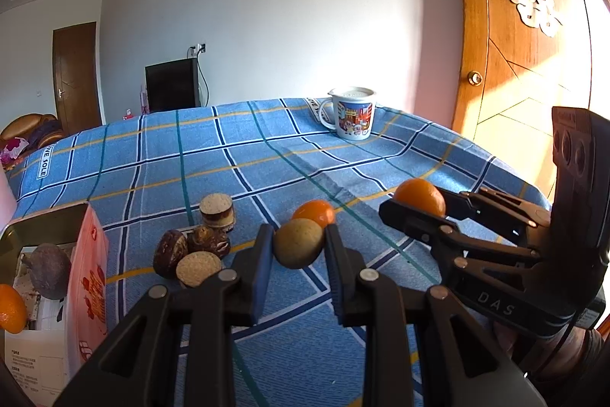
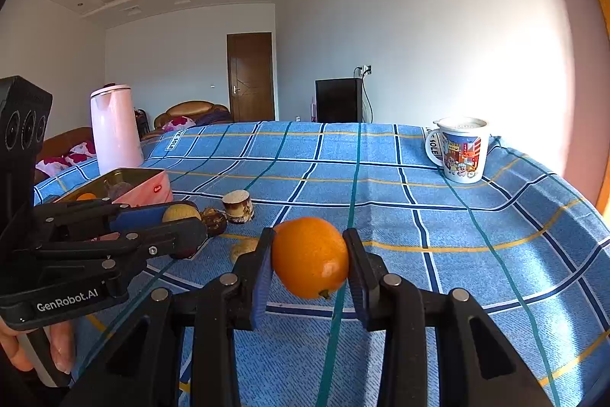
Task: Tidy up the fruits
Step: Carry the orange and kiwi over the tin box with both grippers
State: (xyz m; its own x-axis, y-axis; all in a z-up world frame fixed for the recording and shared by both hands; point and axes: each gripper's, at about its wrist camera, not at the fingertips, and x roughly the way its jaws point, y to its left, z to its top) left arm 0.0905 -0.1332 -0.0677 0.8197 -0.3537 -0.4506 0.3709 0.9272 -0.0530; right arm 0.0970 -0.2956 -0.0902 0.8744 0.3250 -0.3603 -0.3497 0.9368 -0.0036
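Note:
My left gripper (image 1: 299, 241) is shut on a yellow-green fruit (image 1: 298, 243) and holds it above the blue checked cloth. My right gripper (image 2: 309, 254) is shut on an orange (image 2: 309, 257), also lifted; it shows from the side in the left wrist view (image 1: 419, 196). Another orange (image 1: 314, 212) lies on the cloth behind the green fruit. A pink tin box (image 1: 85, 277) at the left holds an orange (image 1: 11, 308) and a dark purple fruit (image 1: 49, 269). The left gripper with its fruit (image 2: 181, 212) shows at the left of the right wrist view.
Round biscuits (image 1: 216, 210) and brown chocolate-like pieces (image 1: 190, 246) lie beside the box. A printed mug (image 1: 352, 117) stands at the far right of the table. A pink kettle (image 2: 114, 128) stands behind the box. A wooden door (image 1: 526, 37) is at the right.

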